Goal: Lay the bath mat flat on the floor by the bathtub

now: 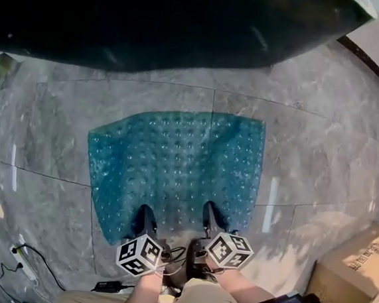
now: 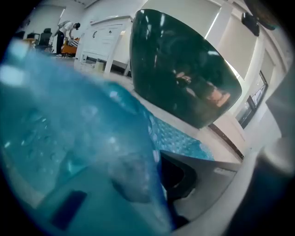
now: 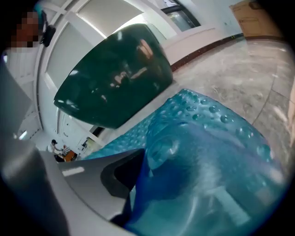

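We pinch the 6 o'clock edge of the teal bubbled plastic bath mat (image 1: pixel 175 166) with left tool (image 1: pixel 145 212) and right tool (image 1: pixel 211 211); its long axis runs 9 to 3 o'clock.

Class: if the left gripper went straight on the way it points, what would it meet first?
Probably the bath mat the left gripper grips, then the floor beneath; the bathtub lies beyond.

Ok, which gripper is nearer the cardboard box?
Right. The right gripper, shut on the near edge of the bath mat, has the cardboard box off to its right; the left gripper holds the same edge farther left.
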Motion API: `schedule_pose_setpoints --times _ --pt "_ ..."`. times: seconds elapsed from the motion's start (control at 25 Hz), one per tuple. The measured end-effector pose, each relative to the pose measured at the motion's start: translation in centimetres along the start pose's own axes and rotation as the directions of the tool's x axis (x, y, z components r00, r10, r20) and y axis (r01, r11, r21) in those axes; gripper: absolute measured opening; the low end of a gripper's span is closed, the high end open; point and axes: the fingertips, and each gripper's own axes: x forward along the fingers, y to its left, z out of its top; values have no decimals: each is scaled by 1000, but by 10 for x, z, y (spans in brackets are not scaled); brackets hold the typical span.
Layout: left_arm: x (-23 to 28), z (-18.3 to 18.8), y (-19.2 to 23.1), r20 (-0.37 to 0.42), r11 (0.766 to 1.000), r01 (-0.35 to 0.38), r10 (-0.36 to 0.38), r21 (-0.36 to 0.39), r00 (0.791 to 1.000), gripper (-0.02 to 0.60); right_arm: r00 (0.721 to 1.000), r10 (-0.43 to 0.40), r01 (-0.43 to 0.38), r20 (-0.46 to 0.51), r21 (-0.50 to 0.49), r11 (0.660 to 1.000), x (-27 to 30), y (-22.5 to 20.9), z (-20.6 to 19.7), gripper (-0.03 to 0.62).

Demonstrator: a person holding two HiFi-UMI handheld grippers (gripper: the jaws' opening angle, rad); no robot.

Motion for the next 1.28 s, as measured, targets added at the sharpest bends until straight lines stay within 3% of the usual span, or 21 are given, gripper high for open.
schedule_pose_setpoints --times 0.12,0.36,0.44,0.56,0.68,0.8,0.84,0.92,1.08,1.16,1.28 --pt "15 19 10 48 999 -1 -1 37 999 21 999 34 -32 23 -91 995 19 0 8 31" --pt "40 52 25 115 1000 15 -15 -4 993 34 990 130 -120 55 -155 981 55 25 35 31" --pt "34 51 21 109 1000 29 -30 7 994 37 984 165 -159 63 -98 983 51 41 38 29" --pt "14 20 14 42 997 75 -75 2 996 32 987 159 -158 15 -47 986 28 41 14 37" --pt "3 -11 4 -11 993 114 -114 -41 993 40 983 167 -168 -74 -13 986 7 32 -23 111" --pt "5 -24 -9 -46 981 178 -182 -70 982 141 969 201 -194 -141 62 979 -3 28 -50 196" --pt "6 -27 -12 -52 975 201 -206 -93 977 195 965 208 -196 -159 89 977 -5 25 -57 214" --pt "7 -32 -13 -48 960 232 -242 -155 969 243 961 214 -189 -175 147 971 -8 16 -64 259" --pt "1 -39 4 -15 930 233 -247 -286 969 290 981 155 -122 -115 251 960 -20 -15 -49 272" --pt "-2 -40 16 -1 926 217 -229 -308 974 304 992 99 -71 -75 309 949 -29 -39 -40 272" --pt "-2 -43 23 4 930 208 -217 -303 976 305 996 92 -84 0 412 907 -37 -60 -33 275"
